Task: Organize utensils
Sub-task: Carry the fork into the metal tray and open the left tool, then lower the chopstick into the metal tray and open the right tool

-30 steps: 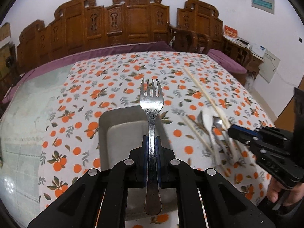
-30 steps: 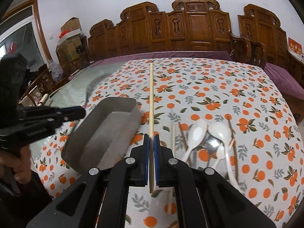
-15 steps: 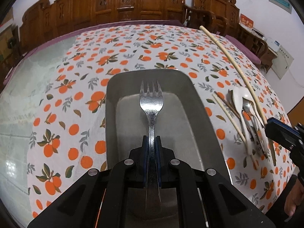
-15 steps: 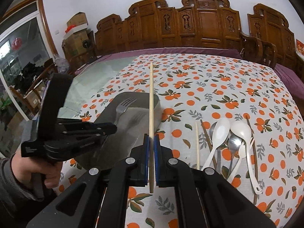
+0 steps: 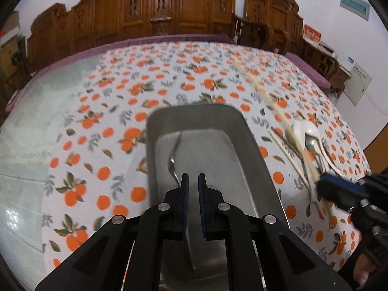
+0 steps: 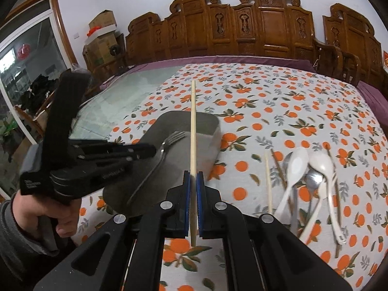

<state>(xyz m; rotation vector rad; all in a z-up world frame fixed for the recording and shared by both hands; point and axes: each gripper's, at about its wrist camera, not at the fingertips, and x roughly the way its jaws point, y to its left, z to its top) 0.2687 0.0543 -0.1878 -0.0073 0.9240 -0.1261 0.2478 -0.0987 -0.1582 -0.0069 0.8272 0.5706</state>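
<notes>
The one relation that mattered was between the chopstick (image 6: 193, 131) and the grey metal tray (image 6: 206, 118). The right gripper (image 6: 192, 177) had its jaws pressed on the chopstick's lower part, with the stick running straight ahead from them, its long axis pointing away toward the far side of the surface (image 6: 278, 111). In the right wrist view the stick's far half crossed over the tray, which lay ahead and a little to the left of the jaws. The tray's own length ran roughly the same way, so little turning seemed needed, mainly a shift left and a lowering.

The fork (image 6: 167, 145) lay inside the tray, tines toward the far end, handle toward the near left. The left gripper (image 5: 191, 181) hovered just above the tray's near end with its jaws spread a little and nothing between them; the fork (image 5: 175, 155) appeared just ahead and left of them, apparently free of the grip.

Well to the right of the tray, on the orange-print cloth, rested the pile not yet sorted: two white spoons (image 6: 298, 165), a metal spoon (image 6: 312, 179) and several more chopsticks (image 6: 268, 179). The right gripper was nearer that pile; the left was nearer the tray. The main risk I judged was the long stick catching the tray's right wall.
</notes>
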